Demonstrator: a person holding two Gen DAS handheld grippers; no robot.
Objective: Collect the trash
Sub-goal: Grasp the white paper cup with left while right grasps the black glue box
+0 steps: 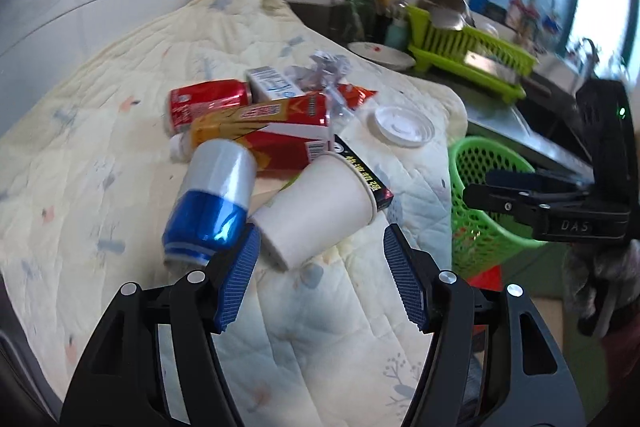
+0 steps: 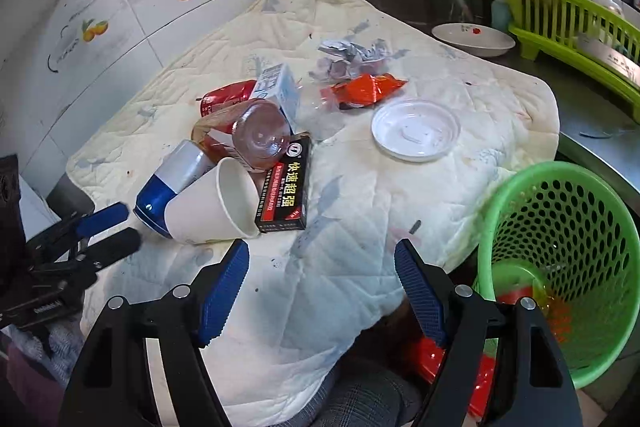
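Heaped on a quilted cloth [image 2: 352, 227]: paper cup [image 1: 320, 207] on its side, touching blue can [image 1: 212, 203] and black box [image 2: 286, 187]. Nearby, left gripper [image 1: 320, 279] and right gripper [image 2: 320, 291], both spread wide, empty. Far right, green basket [image 2: 560, 267].

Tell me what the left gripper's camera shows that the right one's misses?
Only the left view shows the whole bottle label and the white bottle cap. Only the right view looks into the green basket, where red and yellow scraps lie, and shows the black box's full face. Both share the paper cup, blue can, white lid and quilted cloth.
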